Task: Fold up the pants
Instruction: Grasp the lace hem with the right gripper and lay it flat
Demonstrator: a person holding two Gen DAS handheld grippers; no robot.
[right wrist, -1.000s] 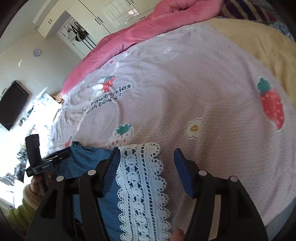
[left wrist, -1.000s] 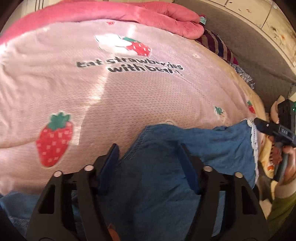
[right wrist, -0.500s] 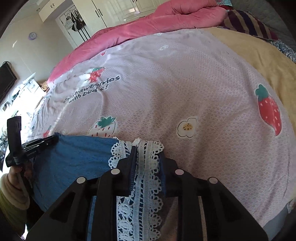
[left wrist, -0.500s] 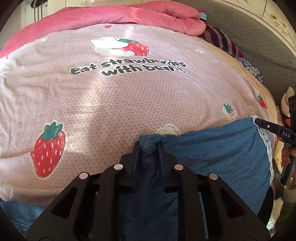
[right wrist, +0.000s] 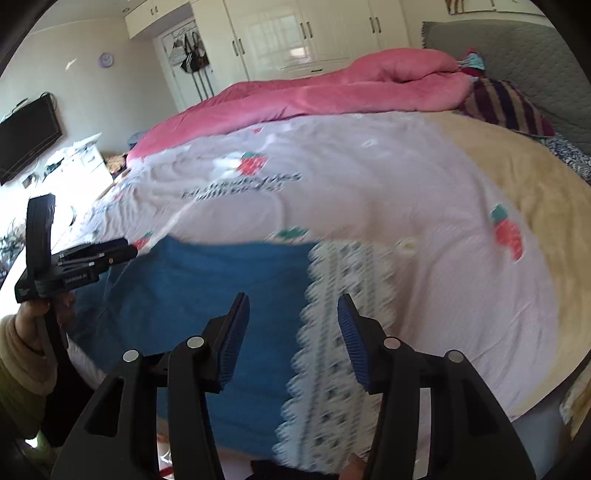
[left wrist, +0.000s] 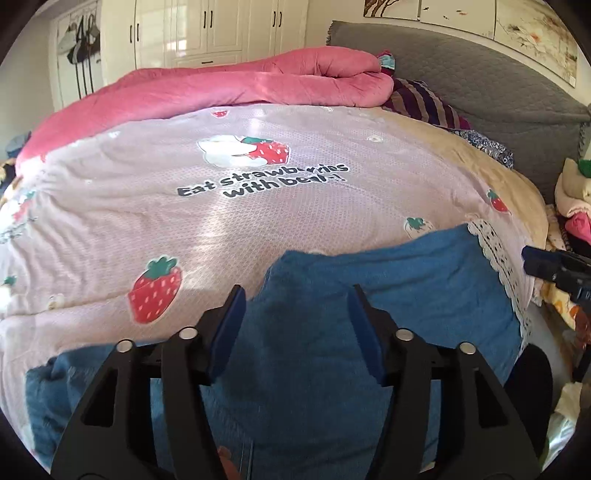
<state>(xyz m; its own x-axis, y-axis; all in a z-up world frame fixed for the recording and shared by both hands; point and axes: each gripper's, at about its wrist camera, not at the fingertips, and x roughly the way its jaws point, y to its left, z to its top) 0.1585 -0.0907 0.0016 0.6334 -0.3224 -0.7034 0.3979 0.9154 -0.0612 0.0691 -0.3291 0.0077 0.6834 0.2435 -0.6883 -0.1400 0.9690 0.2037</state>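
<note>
Blue denim pants (left wrist: 369,295) with a white lace hem (left wrist: 495,254) lie on the near edge of the bed, folded over themselves. My left gripper (left wrist: 295,325) is open and empty just above the blue cloth at its left corner. My right gripper (right wrist: 291,332) is open and empty above the lace hem (right wrist: 343,332) and the blue cloth (right wrist: 207,280). The left gripper also shows at the left in the right wrist view (right wrist: 92,254). The right gripper's tip shows at the right edge of the left wrist view (left wrist: 554,266).
The bed has a pale pink strawberry-print cover (left wrist: 258,206) with black lettering. A rolled pink quilt (left wrist: 240,88) lies along the far side. A striped pillow (left wrist: 424,99) and grey headboard (left wrist: 480,74) are at the right. White wardrobes (right wrist: 314,29) stand behind.
Both grippers were shut on the pants half a second ago and have now opened and lifted back. The cloth lies released on the bed.
</note>
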